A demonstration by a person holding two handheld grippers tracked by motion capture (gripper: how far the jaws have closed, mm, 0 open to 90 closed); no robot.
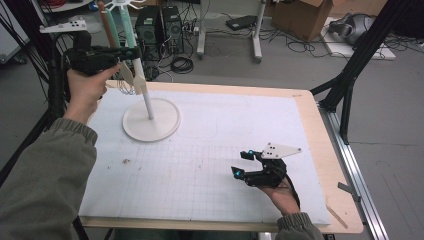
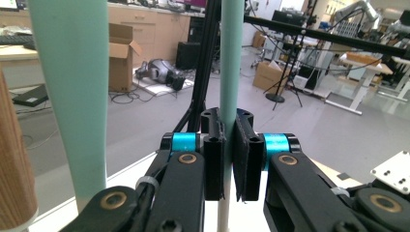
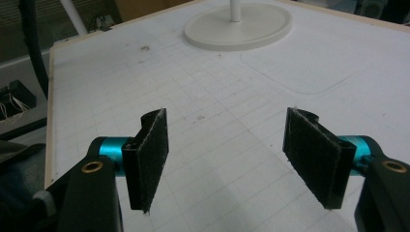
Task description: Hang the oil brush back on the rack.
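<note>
Upright, a slim mint-green utensil handle (image 2: 231,58).

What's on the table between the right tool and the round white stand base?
Nothing: bare gridded mat separates the right tool from the stand base, clearest in the right gripper view.

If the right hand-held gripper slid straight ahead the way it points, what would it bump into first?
Likely the round white stand base. The right hand-held gripper, jaws open, points across bare gridded mat toward it, slightly to its right side. Depth is hard to judge, so it might just pass the rim.

Stand (image 1: 151,120) on table's (image 1: 310,150) rear left
</note>
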